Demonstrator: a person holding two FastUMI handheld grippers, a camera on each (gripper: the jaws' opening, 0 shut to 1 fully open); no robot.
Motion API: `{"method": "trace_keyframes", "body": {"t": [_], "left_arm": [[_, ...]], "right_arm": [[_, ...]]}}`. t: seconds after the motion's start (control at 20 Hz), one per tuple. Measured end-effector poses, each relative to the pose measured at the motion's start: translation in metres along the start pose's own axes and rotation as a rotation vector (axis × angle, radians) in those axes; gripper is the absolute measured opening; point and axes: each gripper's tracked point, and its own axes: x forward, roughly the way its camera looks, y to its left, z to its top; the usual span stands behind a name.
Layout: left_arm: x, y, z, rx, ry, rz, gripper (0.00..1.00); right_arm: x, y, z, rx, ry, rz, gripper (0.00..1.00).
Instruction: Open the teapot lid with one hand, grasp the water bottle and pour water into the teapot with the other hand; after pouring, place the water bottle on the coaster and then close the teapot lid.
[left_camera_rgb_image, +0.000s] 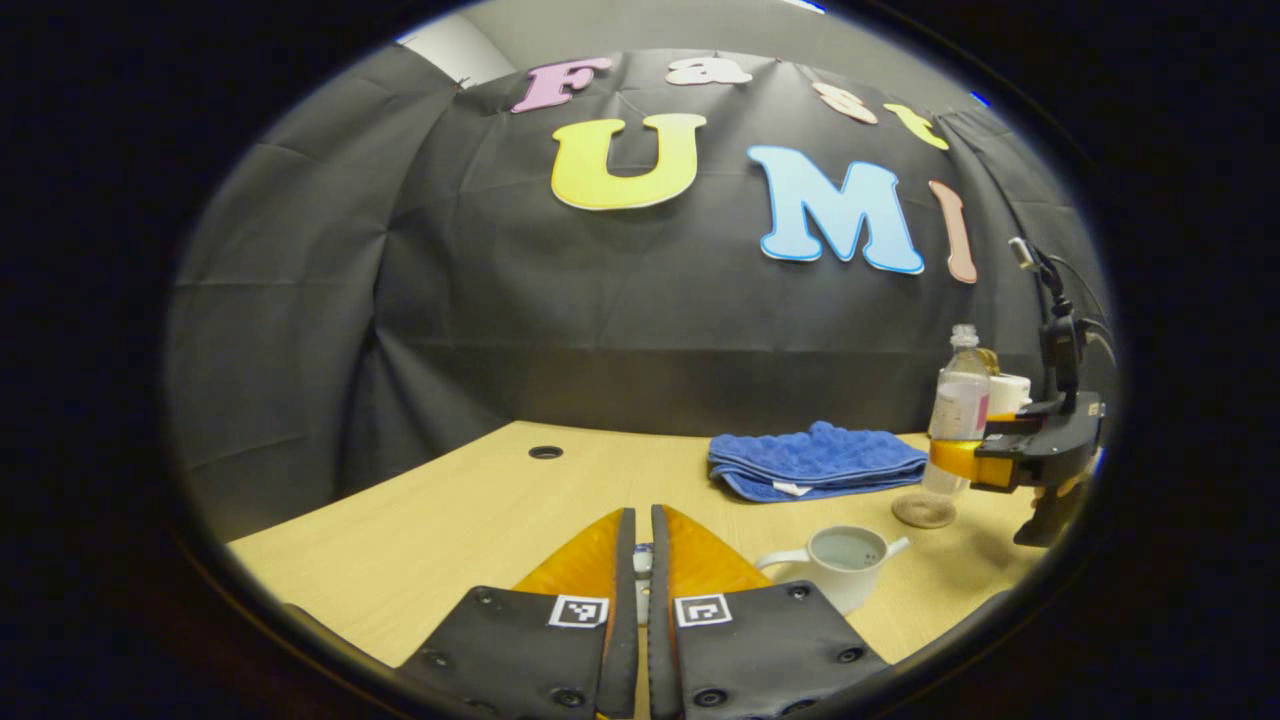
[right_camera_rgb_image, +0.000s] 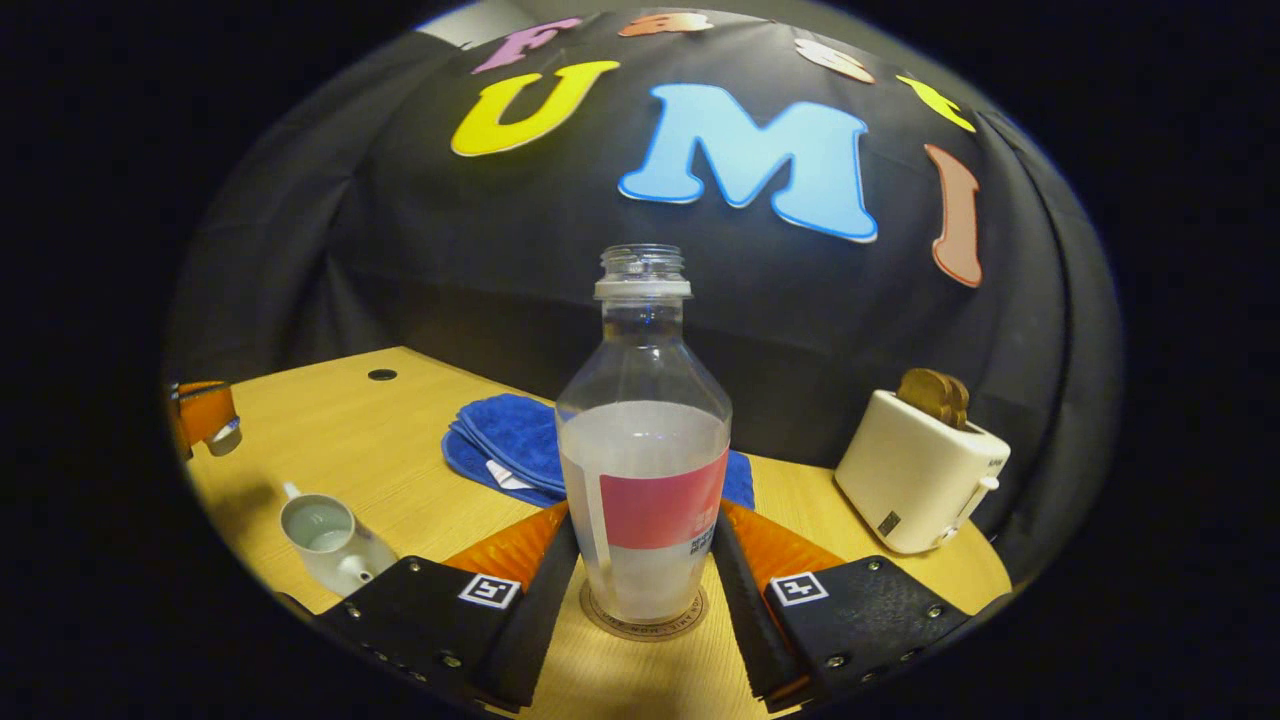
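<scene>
Two steps look left, by my reading; going left to right, the left gripper has its jaws nearly together on a small pale thing, likely the lid, though I cannot tell for sure; the teapot sits open on the surface with water inside, so pouring seems done; beyond it lies a blue cloth; the bottle stands upright on the coaster, part full, uncapped; the right gripper has its jaws against the bottle's sides, not yet let go; a toaster stands farthest right; releasing and closing the teapot remain.
</scene>
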Motion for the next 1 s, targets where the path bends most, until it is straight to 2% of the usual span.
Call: {"method": "trace_keyframes", "body": {"t": [0.2, 0.7, 1.0], "left_arm": [[0.001, -0.001, -0.002, 0.002, 0.006, 0.0, 0.11], [0.003, -0.003, -0.008, 0.009, 0.028, -0.002, 0.11], [0.003, -0.003, -0.009, 0.01, 0.031, 0.002, 0.11]], "right_arm": [[0.01, -0.006, -0.018, 0.097, 0.048, 0.019, 0.76], [0.013, -0.007, -0.022, 0.111, 0.05, 0.039, 0.77], [0.011, -0.009, -0.018, 0.178, 0.025, 0.03, 0.81]]}}
